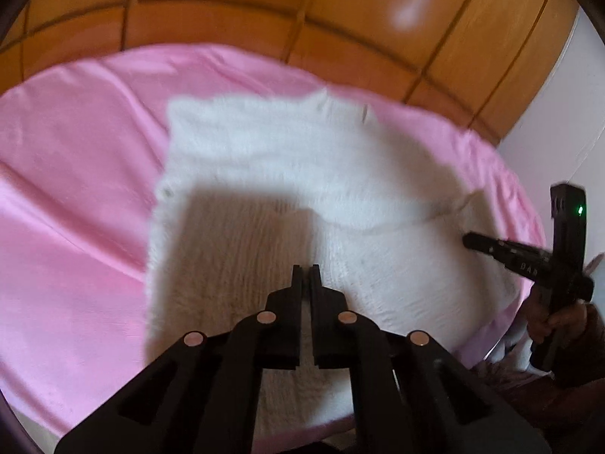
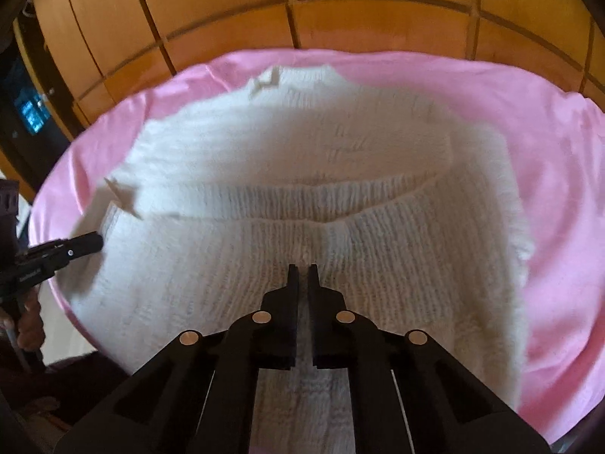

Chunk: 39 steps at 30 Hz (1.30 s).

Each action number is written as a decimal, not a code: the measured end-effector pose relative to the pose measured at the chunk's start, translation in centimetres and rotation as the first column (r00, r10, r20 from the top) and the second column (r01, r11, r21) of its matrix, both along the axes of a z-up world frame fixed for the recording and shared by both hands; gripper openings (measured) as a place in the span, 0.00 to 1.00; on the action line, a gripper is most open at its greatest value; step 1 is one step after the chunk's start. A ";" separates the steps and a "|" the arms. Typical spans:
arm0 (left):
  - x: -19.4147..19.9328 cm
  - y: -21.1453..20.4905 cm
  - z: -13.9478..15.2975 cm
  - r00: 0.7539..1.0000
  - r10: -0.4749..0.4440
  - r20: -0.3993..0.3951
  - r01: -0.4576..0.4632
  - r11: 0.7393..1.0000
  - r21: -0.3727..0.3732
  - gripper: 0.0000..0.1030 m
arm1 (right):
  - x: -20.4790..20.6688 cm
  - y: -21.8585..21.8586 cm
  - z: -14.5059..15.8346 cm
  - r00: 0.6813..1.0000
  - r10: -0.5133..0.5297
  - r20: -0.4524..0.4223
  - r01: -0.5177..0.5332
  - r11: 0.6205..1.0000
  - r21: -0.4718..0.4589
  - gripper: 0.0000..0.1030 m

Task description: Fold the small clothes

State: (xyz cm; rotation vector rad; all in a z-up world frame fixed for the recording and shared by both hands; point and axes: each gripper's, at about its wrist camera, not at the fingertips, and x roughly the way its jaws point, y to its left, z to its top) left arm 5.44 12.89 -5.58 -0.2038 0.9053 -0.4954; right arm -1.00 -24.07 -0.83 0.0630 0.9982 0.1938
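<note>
At the bottom centre of your left wrist view, your left gripper (image 1: 305, 267) has its jaws drawn together with nothing between them, and it hangs above the white knitted garment (image 1: 287, 174). Your right gripper (image 2: 302, 266) sits the same way at the bottom centre of the right wrist view: pinched together and empty, over the ribbed knit.

The garment lies spread across the middle of both frames on the pink cloth (image 1: 68, 174). In the right wrist view a ribbed band crosses its centre, and one layer of knit seems to lie over another there. So I judge that one fold is already laid, though blur leaves this uncertain. What remains, as far as you can see, is to bring the outer parts in and make the bundle compact.

Further out, your other gripper shows at the right edge of the left view and at the left edge of the right view, beside the garment's border. Beyond the cloth, wooden panelling (image 1: 340, 11) fills the top of the frame. Nothing lies on the garment to block you.
</note>
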 end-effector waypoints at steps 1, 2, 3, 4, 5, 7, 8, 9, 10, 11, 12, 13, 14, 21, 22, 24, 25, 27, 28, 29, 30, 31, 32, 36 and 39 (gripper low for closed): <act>0.0 0.2 0.7 1.000 0.012 0.013 -0.012 1.000 -0.014 0.03 | -0.4 -0.3 1.1 1.000 -0.002 0.028 0.002 1.000 0.013 0.03; -0.1 0.4 1.7 0.999 0.024 0.039 -0.023 0.999 -0.029 0.03 | -0.6 -0.5 2.3 0.998 -0.005 0.061 0.003 1.000 0.030 0.03; 0.0 0.5 2.5 0.997 0.028 0.067 -0.026 0.999 -0.039 0.03 | -0.6 -0.7 3.5 0.995 -0.013 0.097 0.009 0.999 0.045 0.03; 0.2 0.4 3.3 0.995 0.030 0.098 -0.026 0.999 -0.040 0.03 | -0.6 -0.8 4.3 0.993 -0.021 0.119 0.016 0.999 0.045 0.03; 0.6 0.1 3.8 0.991 0.039 0.125 -0.037 0.999 -0.022 0.03 | -0.2 -1.0 4.7 0.990 -0.026 0.138 0.022 0.999 0.027 0.03; 2.4 -0.9 2.8 0.992 0.040 0.118 -0.043 0.999 0.023 0.03 | 1.0 -1.2 3.8 0.990 -0.042 0.131 0.041 0.999 0.004 0.03; 3.5 -1.4 1.5 0.993 0.064 0.096 -0.070 0.996 0.062 0.00 | 1.8 -1.2 2.6 0.993 -0.054 0.108 0.054 0.999 0.002 0.03; 4.6 -2.0 -0.3 0.995 0.081 0.056 -0.087 0.988 0.129 0.00 | 2.4 -1.2 1.5 0.994 -0.063 0.089 0.064 0.998 -0.010 0.03; 5.6 -2.3 -2.0 0.996 0.086 0.002 -0.085 0.980 0.182 0.00 | 3.1 -1.0 -0.3 0.995 -0.073 0.063 0.075 0.997 -0.031 0.03; 6.3 -2.2 -3.6 0.992 0.122 -0.043 -0.110 0.970 0.215 0.00 | 3.5 -0.8 -1.5 0.996 -0.075 0.037 0.077 0.996 -0.036 0.03; 6.4 -1.8 -4.2 0.990 0.135 -0.051 -0.123 0.974 0.188 0.00 | 3.9 -0.4 -3.0 0.997 -0.079 0.011 0.080 0.996 -0.049 0.03; 6.1 -1.5 -4.1 0.991 0.132 -0.036 -0.124 0.977 0.172 0.00 | 3.8 -0.1 -3.6 0.997 -0.077 0.021 0.079 0.994 -0.070 0.03; 5.9 -1.3 -3.8 0.990 0.134 -0.037 -0.126 0.977 0.173 0.00 | 3.5 0.3 -3.6 0.997 -0.072 0.039 0.075 0.993 -0.088 0.03; 3.0 1.2 -0.5 0.990 0.128 0.058 -0.136 0.978 0.159 0.50 | 3.6 -0.4 -3.6 0.996 -0.086 0.029 0.087 0.995 -0.040 0.03; 3.2 1.8 -0.2 0.989 0.136 0.059 -0.143 0.978 0.151 0.49 | 3.6 -0.3 -3.5 0.996 -0.082 0.032 0.083 0.996 -0.041 0.03; 3.5 2.6 -0.3 0.989 0.136 0.053 -0.142 0.980 0.138 0.50 | 3.6 -0.3 -3.0 0.996 -0.087 0.037 0.088 0.996 -0.031 0.03; 4.0 2.6 -0.6 0.991 0.126 0.045 -0.131 0.982 0.135 0.50 | 3.7 -0.3 -3.1 0.996 -0.082 0.039 0.084 0.996 -0.037 0.03; 5.0 2.2 -1.1 0.995 0.091 0.030 -0.094 0.986 0.138 0.52 | 3.8 -0.1 -3.6 0.996 -0.080 0.034 0.082 0.994 -0.066 0.03; 5.4 1.9 -1.7 0.997 0.074 0.016 -0.076 0.985 0.153 0.50 | 3.8 -0.1 -3.9 0.996 -0.077 0.035 0.079 0.994 -0.073 0.03; 5.7 1.4 -2.4 0.997 0.072 0.003 -0.071 0.982 0.174 0.46 | 3.9 0.0 -3.9 0.997 -0.076 0.034 0.078 0.994 -0.081 0.03; 5.9 0.8 -2.8 0.998 0.057 -0.006 -0.055 0.981 0.187 0.31 | 3.7 0.0 -3.6 0.997 -0.073 0.031 0.075 0.994 -0.079 0.03; 6.0 0.2 -3.1 0.999 0.036 0.000 -0.035 0.976 0.214 0.28 | 3.5 -0.1 -3.1 0.997 -0.065 0.029 0.066 0.996 -0.067 0.05; 5.9 -0.1 -3.2 0.999 0.030 0.013 -0.032 0.972 0.232 0.28 | 3.3 -0.2 -2.6 0.998 -0.058 0.032 0.060 0.997 -0.055 0.06; 5.3 0.4 -2.9 0.999 0.031 0.027 -0.036 0.977 0.211 0.14 | 1.5 -2.8 1.2 0.990 -0.084 0.110 0.087 0.996 -0.025 0.45; 5.0 0.7 -2.8 0.999 0.041 0.033 -0.047 0.979 0.199 0.09 | 0.3 -5.1 3.2 0.974 -0.144 0.177 0.158 0.985 -0.070 0.53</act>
